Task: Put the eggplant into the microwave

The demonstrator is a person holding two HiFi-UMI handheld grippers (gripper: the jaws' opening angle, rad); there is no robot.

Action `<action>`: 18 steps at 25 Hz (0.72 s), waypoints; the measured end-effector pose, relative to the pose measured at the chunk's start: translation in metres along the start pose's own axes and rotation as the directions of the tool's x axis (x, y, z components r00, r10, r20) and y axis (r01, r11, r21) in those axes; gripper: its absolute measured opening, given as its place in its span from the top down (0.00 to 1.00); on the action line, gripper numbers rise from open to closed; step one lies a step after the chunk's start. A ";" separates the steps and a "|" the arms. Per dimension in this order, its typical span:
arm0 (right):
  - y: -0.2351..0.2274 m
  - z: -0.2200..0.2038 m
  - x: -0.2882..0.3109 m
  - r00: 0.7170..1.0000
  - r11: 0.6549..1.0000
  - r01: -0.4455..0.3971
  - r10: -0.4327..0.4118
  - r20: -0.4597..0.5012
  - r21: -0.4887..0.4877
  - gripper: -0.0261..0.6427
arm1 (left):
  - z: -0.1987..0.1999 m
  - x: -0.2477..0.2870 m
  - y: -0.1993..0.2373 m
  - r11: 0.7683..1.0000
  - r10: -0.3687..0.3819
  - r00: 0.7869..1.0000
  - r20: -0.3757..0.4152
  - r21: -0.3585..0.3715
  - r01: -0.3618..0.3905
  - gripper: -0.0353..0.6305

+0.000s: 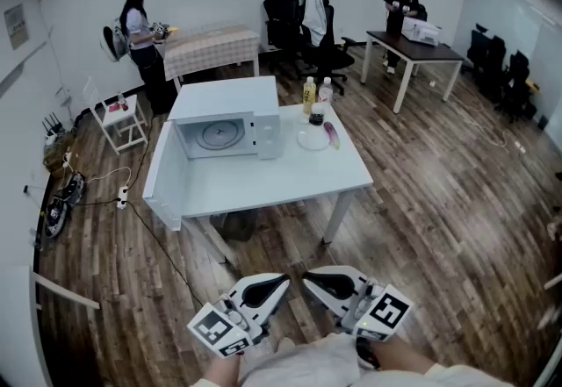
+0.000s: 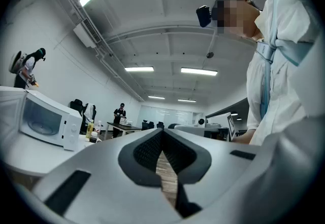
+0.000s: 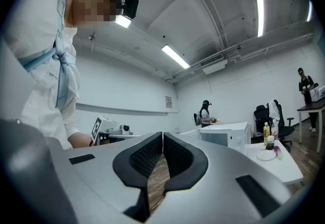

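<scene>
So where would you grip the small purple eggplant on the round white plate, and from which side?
Probably across the middle of the purple eggplant, jaws spanning its narrow width. It lies flat at the white plate's right edge, running roughly front to back. Come from above, on its open right side: bottles stand behind it, the white microwave to its left.

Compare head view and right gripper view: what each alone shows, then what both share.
Head view only: the round turntable inside the white microwave, and a white power strip on the floor. Right gripper view only: long ceiling strip lights and the black head-mounted camera. Both: that microwave, the purple eggplant on its round white plate, the yellow bottle.
</scene>
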State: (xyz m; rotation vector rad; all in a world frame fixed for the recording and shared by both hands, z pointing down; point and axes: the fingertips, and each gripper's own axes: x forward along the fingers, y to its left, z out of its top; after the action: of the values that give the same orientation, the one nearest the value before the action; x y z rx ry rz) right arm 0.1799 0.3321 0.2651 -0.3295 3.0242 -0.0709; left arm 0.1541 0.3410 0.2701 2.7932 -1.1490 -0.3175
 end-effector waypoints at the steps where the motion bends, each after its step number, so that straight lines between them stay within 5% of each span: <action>1: -0.001 0.001 0.004 1.000 1.000 0.000 0.000 0.001 -0.014 0.91 | -0.001 0.001 0.003 1.000 0.002 1.000 -0.003 0.011 -0.002 0.94; 18: -0.004 0.003 0.026 1.000 1.000 -0.013 0.013 0.007 -0.008 0.91 | 0.007 -0.015 0.034 0.999 0.048 0.999 0.009 0.018 -0.048 0.94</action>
State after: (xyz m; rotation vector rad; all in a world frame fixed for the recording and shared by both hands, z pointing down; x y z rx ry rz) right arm 0.1556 0.3227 0.2597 -0.3108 3.0202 -0.0570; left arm 0.1187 0.3276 0.2720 2.7772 -1.2254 -0.3158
